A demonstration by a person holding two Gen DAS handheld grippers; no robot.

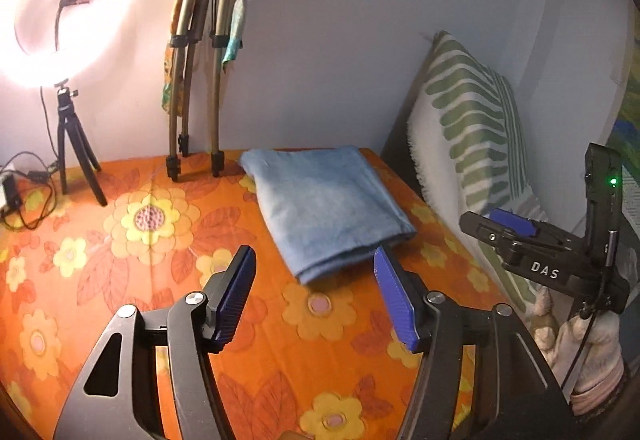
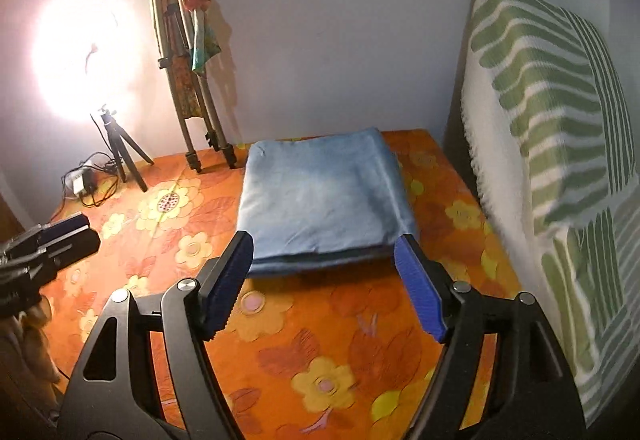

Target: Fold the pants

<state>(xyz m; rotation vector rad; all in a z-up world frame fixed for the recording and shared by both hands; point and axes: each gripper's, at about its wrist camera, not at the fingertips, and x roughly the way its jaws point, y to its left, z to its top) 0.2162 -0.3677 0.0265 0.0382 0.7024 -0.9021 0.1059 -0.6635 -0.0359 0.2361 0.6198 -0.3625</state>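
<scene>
Currently the pants [image 2: 324, 196], light blue denim, lie folded into a compact stacked rectangle on the orange floral bedsheet [image 2: 320, 360], centre of both frames, with the open layered edge facing the cameras and the far edge close to the wall. Looks like the fold is done or nearly so.

Both grippers are off the cloth. Left gripper [image 1: 316, 304]: jaws released, nothing between them, sheet visible in the gap. Right gripper [image 2: 324, 288]: jaws spread wide, empty, with the near edge of the pants showing in the gap beyond the tips; I judge no contact. No earlier frame, so no comment on motion.

Risks from here, as I read it:
- Near layered edge is loose. A jaw tip dragging across it on any further pass would peel the top layer and undo the fold.
- Right jaws frame the stack's near corners in the right wrist view. A low re-approach could catch a corner and skew the stack.
- Sheet is soft and unpinned; pressing or sliding the stack would ruck the sheet and shift the layers.
- Folded tripod [image 2: 200, 112] leans on the wall just left of the far edge, with a ring light [image 2: 86, 56] on a small stand and loose cables [image 2: 86, 182] at left. A wide left-hand sweep could knock them over.
- Green striped pillow [image 2: 552, 112] stands along the right of the frame; little clearance for the right gripper.
</scene>
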